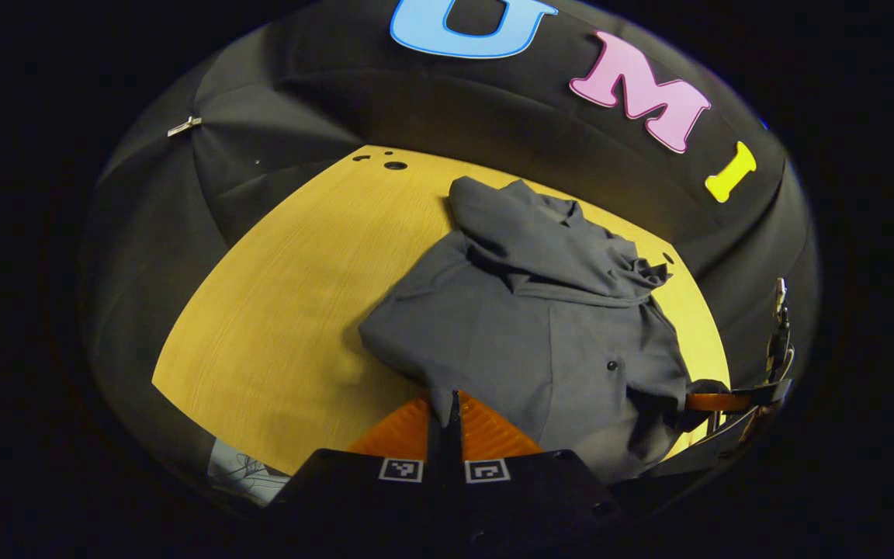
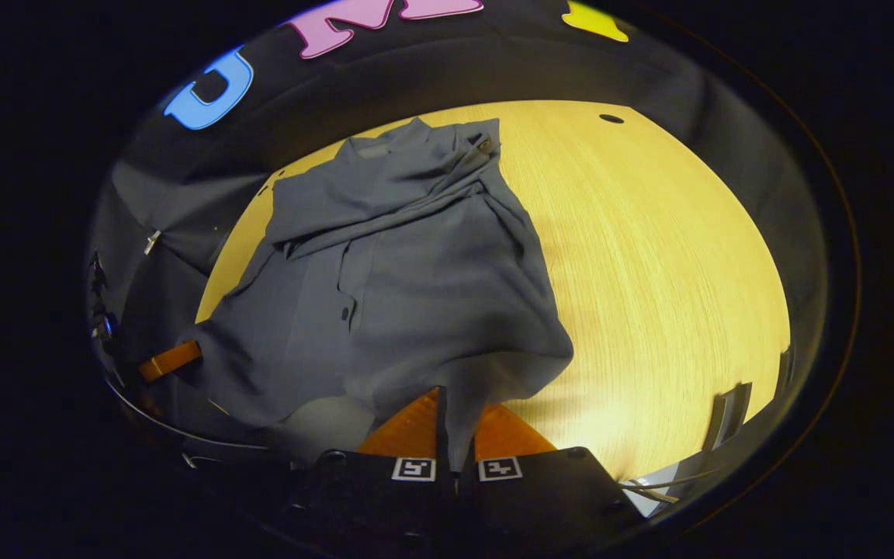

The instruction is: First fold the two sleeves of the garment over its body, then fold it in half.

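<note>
Shirt [image 1: 540, 334] lies on the yellow table [image 1: 276, 310], one dark grey shirt with buttons, reaching from the far edge down to the near edge. Both sleeves look already folded over the body, bunched up near the collar at the far edge. So the first part seems done, and the fold in half is what is left. It looks like that fold is just starting. There are two tongs. The left tongs [image 1: 453, 411] are pressed together, pinching one near corner of the hem. The right tongs [image 2: 456, 415] are pinching the other near corner, cloth held between the orange fingers [image 2: 408, 431]. The hem is a little lifted.
</note>
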Demonstrator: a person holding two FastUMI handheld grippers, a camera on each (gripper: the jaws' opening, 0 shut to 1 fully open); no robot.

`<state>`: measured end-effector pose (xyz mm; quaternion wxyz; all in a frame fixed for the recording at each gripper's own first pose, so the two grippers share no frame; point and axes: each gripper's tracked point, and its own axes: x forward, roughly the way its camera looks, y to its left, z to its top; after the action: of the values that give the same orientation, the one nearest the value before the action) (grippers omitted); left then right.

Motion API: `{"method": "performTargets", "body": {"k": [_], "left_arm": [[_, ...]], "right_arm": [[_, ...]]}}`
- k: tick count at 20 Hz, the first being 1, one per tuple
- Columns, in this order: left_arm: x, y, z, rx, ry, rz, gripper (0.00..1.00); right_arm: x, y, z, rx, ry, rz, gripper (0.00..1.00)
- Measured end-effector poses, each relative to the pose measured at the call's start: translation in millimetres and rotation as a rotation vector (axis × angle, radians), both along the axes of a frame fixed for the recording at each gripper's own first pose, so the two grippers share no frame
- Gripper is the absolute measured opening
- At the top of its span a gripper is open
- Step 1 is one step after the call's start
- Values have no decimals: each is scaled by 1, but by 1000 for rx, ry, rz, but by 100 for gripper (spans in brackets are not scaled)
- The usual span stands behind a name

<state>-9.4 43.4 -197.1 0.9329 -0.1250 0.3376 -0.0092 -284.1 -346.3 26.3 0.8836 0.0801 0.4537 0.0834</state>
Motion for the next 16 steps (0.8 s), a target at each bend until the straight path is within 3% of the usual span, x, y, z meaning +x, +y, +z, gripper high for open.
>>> {"method": "performTargets", "body": {"k": [6, 16], "left_arm": [[27, 3, 36, -21, -47, 14, 6], [103, 5, 110, -30, -166, -34, 2]], "right_arm": [[43, -2, 49, 44, -99, -32, 5], [120, 18, 112, 21, -271, 25, 5]]}}
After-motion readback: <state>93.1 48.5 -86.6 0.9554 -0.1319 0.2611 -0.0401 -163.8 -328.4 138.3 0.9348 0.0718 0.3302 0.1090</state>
